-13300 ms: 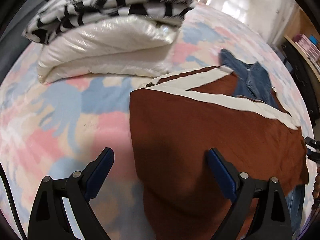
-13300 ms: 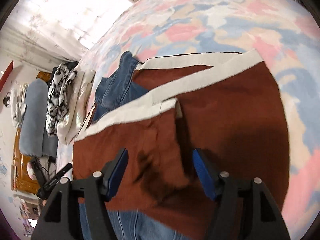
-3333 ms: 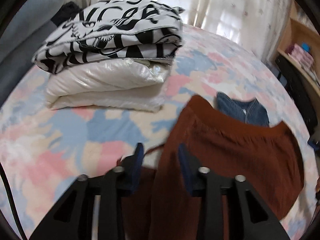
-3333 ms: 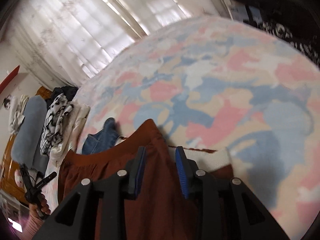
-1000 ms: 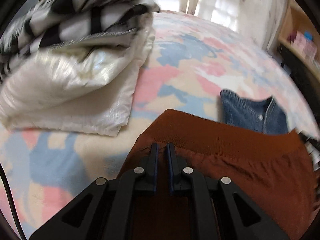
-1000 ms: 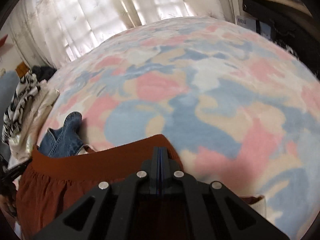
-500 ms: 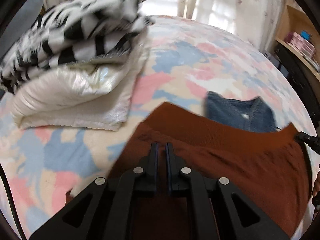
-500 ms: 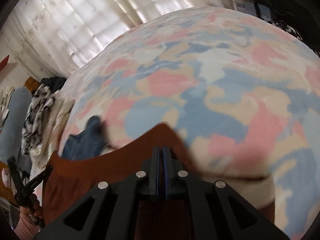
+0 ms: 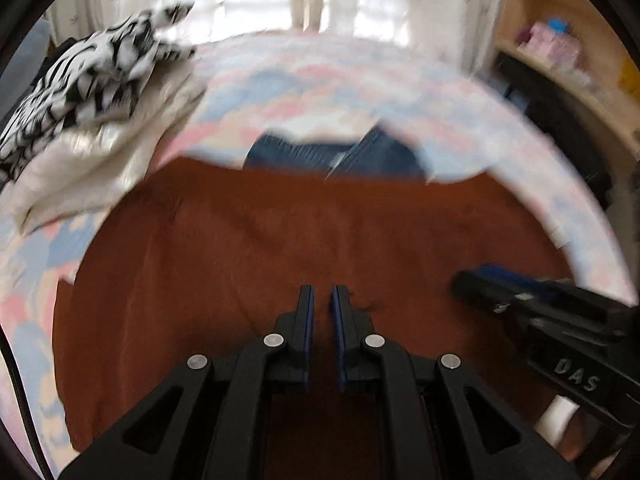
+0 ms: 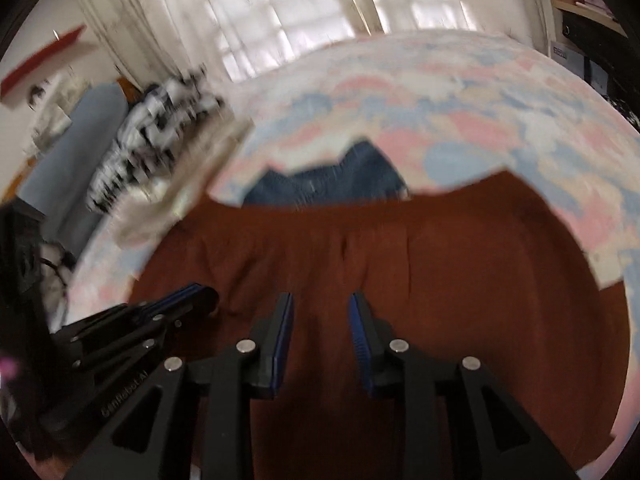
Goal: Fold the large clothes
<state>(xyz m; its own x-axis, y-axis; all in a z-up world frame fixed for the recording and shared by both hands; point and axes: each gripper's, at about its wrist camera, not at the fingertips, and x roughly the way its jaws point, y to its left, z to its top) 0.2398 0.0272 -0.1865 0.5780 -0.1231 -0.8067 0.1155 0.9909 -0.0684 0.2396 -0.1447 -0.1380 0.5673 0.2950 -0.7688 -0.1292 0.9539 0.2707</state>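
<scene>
With the rust-brown garment [image 9: 304, 232] folded flat on the bed [image 9: 360, 80], denim [image 9: 332, 156] at its 12 o'clock, the right gripper [image 10: 320, 312] has just been opening, empty, while the left gripper [image 9: 321, 300] stays clenched on nothing.

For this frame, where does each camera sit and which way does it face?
Left wrist: on the left gripper, angled down over the rust-brown garment; right gripper at right edge.
Right wrist: on the right gripper, facing the same way; left gripper at lower left.
Shared: garment, denim piece, folded stack, pastel bedspread, curtains.
</scene>
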